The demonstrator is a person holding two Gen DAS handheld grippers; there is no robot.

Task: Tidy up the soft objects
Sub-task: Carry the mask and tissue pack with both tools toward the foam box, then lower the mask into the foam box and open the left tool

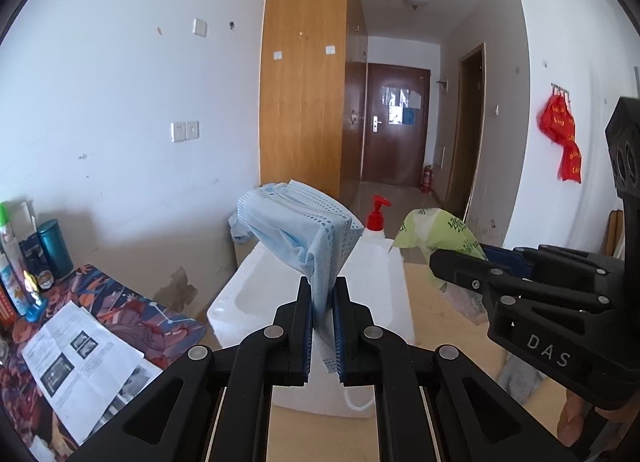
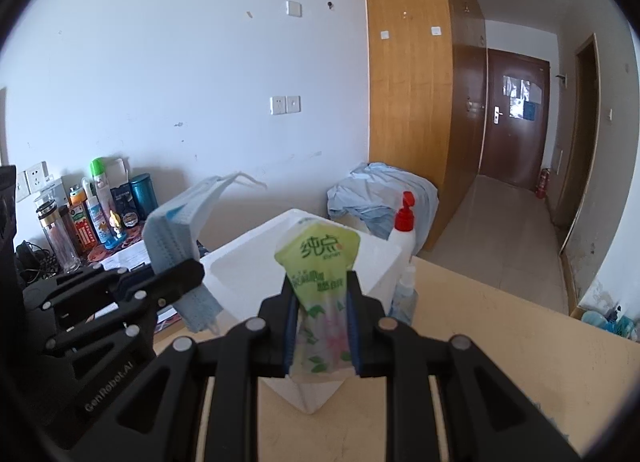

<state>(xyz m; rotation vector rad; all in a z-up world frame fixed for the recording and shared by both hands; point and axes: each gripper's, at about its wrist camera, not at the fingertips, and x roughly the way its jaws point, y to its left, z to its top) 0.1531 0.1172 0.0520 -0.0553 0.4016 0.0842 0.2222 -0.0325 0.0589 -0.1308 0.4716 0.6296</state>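
Note:
My left gripper (image 1: 323, 290) is shut on a stack of blue face masks (image 1: 304, 230) and holds it above the white foam box (image 1: 256, 298). The masks also show in the right wrist view (image 2: 176, 230), with the left gripper (image 2: 188, 278) beside that box (image 2: 248, 258). My right gripper (image 2: 322, 294) is shut on a green tissue pack (image 2: 320, 262) and holds it over the box. In the left wrist view the right gripper (image 1: 444, 262) and tissue pack (image 1: 436, 230) are at the right.
The box stands on a light wooden table (image 2: 500, 342). A red-pump bottle (image 2: 404, 222) stands behind the box, with a small spray bottle (image 2: 406, 282). Blue cloth (image 2: 380, 190) lies beyond. Bottles and jars (image 2: 92, 214) crowd the left desk, with papers (image 1: 80, 358).

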